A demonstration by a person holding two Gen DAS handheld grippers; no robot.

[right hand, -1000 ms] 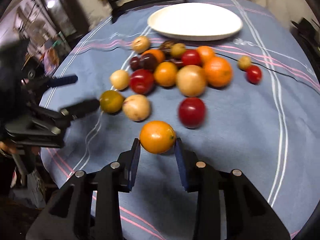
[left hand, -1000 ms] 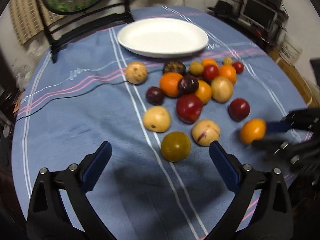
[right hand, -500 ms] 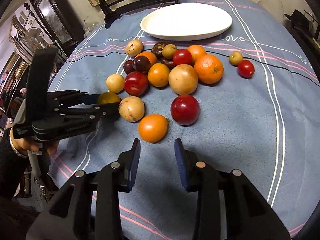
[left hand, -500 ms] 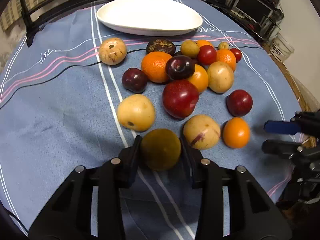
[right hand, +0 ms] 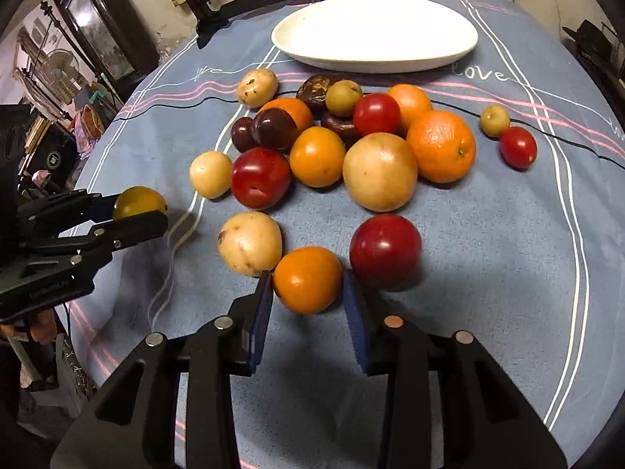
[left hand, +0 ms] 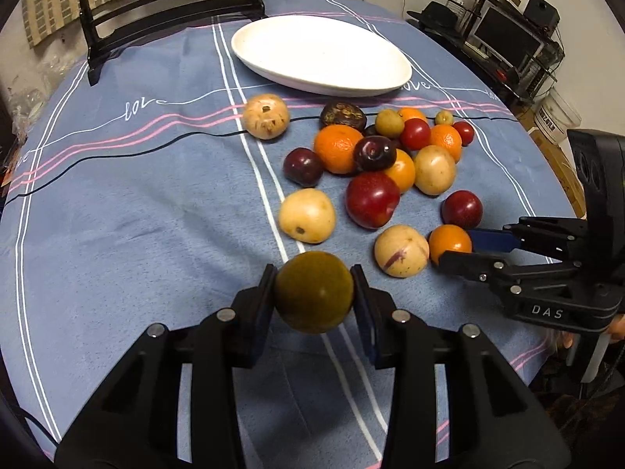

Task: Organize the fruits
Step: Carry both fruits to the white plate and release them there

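Observation:
My left gripper point(left hand: 313, 287) is shut on an olive-green round fruit point(left hand: 313, 292) and holds it just off the blue tablecloth point(left hand: 156, 215). In the right wrist view that same left gripper point(right hand: 144, 211) shows at the left edge with the fruit point(right hand: 138, 202) in it. My right gripper point(right hand: 308, 289) is down over a small orange fruit point(right hand: 308, 279), and its pads touch both sides. A pale yellow fruit point(right hand: 250, 244) and a red plum point(right hand: 384, 250) flank it closely. The white oval plate point(left hand: 390, 82) stands bare at the far side.
Several oranges, plums, tomatoes and pale fruits lie bunched mid-table point(left hand: 371, 156) between the grippers and the plate. A black chair point(left hand: 172, 19) stands behind the table. A shelf of electronics point(left hand: 508, 39) is off to the right. A hand point(right hand: 39, 328) grips the left tool.
My left gripper went from wide open to shut on the green fruit. The orange fruit sat between my right fingers, then lay ahead of them, and is between them again.

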